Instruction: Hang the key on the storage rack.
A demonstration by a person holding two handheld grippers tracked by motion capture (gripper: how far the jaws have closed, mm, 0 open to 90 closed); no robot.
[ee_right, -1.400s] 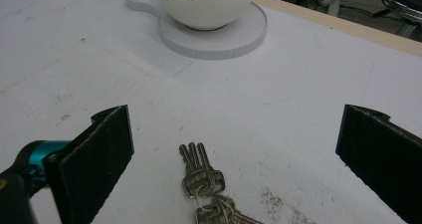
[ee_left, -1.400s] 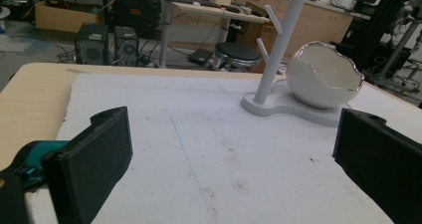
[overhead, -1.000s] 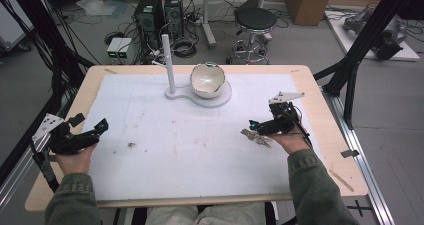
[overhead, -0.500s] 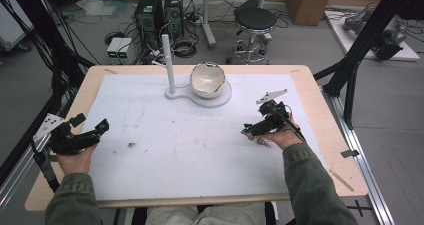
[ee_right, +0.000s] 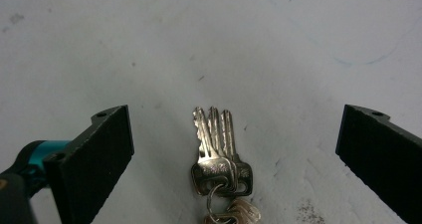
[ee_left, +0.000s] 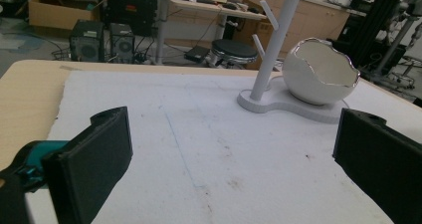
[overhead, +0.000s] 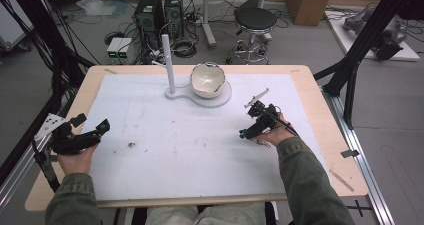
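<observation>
Up high, the right gripper [overhead: 248,127] tips down at mid-table, maybe over something small; the left gripper [overhead: 90,130] rests wide open, empty. Close up, keys [ee_right: 219,152] lie flat between wide-open jaws. They're thin, so the jaws could slide off them.

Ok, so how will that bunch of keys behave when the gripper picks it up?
The keys are likely stiff metal but loosely joined on a ring, so they would probably splay and dangle. Lying flat on the mat, they may slide before the open right gripper gets purchase.
</observation>
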